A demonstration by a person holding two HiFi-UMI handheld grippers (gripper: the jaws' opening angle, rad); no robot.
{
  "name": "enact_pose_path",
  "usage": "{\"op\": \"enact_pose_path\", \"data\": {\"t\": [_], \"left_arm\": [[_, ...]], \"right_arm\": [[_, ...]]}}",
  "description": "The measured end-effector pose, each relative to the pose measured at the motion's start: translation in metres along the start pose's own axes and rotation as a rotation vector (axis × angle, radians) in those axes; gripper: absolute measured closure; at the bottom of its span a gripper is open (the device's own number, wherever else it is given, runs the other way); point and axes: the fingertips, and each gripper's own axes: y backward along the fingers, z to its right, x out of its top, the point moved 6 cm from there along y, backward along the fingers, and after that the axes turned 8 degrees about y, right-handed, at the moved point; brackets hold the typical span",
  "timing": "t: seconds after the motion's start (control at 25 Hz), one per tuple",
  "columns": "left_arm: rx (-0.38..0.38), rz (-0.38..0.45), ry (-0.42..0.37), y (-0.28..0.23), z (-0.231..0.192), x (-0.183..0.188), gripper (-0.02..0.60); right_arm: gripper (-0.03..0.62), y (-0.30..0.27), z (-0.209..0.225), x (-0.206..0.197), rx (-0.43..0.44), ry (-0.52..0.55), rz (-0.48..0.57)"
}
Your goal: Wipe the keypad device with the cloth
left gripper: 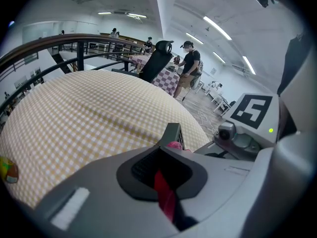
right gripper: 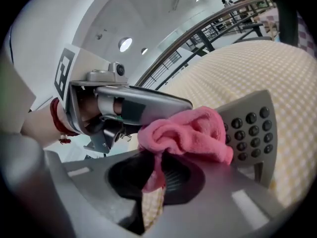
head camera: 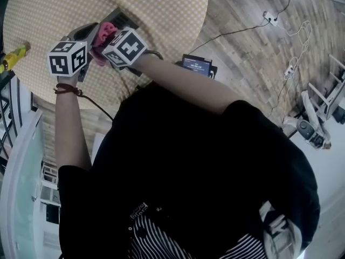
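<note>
The grey keypad device (right gripper: pixel 252 133) stands tilted up off the table, its dark keys facing my right gripper. A bunched pink cloth (right gripper: pixel 188 133) lies against the keypad's left part, and my right gripper (right gripper: pixel 158 155) is shut on the cloth's tail. My left gripper (left gripper: pixel 166 150) is closed, with the keypad's edge (left gripper: pixel 173 133) showing just past its tips; a red strip shows in the jaw gap. From the right gripper view, the left gripper's fingers (right gripper: pixel 143 105) reach in above the cloth. In the head view both grippers meet over the table edge around the cloth (head camera: pixel 106 31) and keypad (head camera: pixel 121 19).
A round table with a yellow checked cloth (head camera: pixel 108 4) carries a small yellow object (head camera: pixel 13 55) at its left edge. On the wooden floor are a device with a lit screen (head camera: pixel 197 65) and cables (head camera: pixel 269 18). A railing, a black chair (left gripper: pixel 156 61) and people stand beyond.
</note>
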Motion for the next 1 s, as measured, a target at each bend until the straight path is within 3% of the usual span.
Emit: {"op": "enact_pose_path", "data": {"t": [0.32,0.6,0.8,1.0], "left_arm": [[0.020,0.024,0.011,0.002,-0.002,-0.002,0.577],[0.116,0.096,-0.026,0.008,0.004,-0.012,0.578],[0.166,0.175,-0.087,0.016,0.013,-0.004,0.578],[0.151,0.355,0.046,0.078,0.033,-0.023,0.577]], "right_arm": [[0.548,-0.003,0.019,-0.046,0.004,-0.093,-0.087],[0.548,-0.002,0.011,-0.053,-0.070,-0.117,-0.178],[0.548,0.007,-0.011,-0.029,-0.096,0.036,-0.145],[0.549,0.034,-0.064,-0.011,-0.115,0.198,-0.094]]}}
